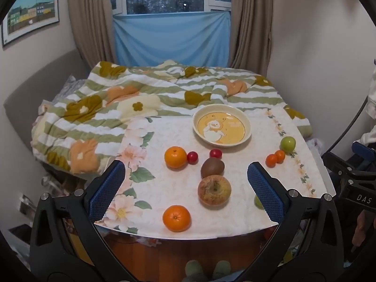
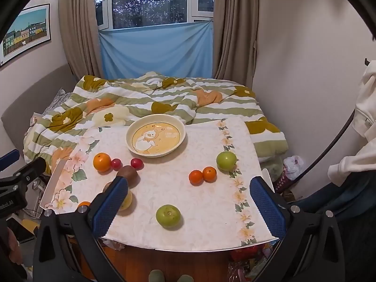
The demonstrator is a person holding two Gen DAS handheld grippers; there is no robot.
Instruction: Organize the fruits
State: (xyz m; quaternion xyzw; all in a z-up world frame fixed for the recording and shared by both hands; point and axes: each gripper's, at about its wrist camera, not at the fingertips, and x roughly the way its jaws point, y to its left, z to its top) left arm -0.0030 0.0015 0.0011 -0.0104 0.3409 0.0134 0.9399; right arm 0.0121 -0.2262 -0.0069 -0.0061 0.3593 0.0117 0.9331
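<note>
Left wrist view: the left gripper (image 1: 185, 176) hovers over the near edge of a floral-clothed table (image 1: 164, 131), its blue pads spread wide with nothing between them. Just ahead of its fingertips sit a russet apple (image 1: 214, 189) and, touching it on the far side, a kiwi (image 1: 212, 167); a large orange (image 1: 176, 218) lies nearer, below the pad line. Farther ahead, a second orange (image 1: 175, 157) touches a small red fruit (image 1: 192, 157), another red fruit (image 1: 215, 153) rests beside the kiwi, and an empty yellow cartoon plate (image 1: 244, 122) stands beyond them all. Off to the right, two small tangerines (image 1: 275, 157) lie together near a green apple (image 1: 287, 143). In the right wrist view, the right gripper (image 2: 188, 192) is likewise spread and empty, with another green apple (image 2: 168, 215) between its fingers and close to the table's near edge. A rumpled striped quilt (image 1: 98, 108) covers the bed behind.
</note>
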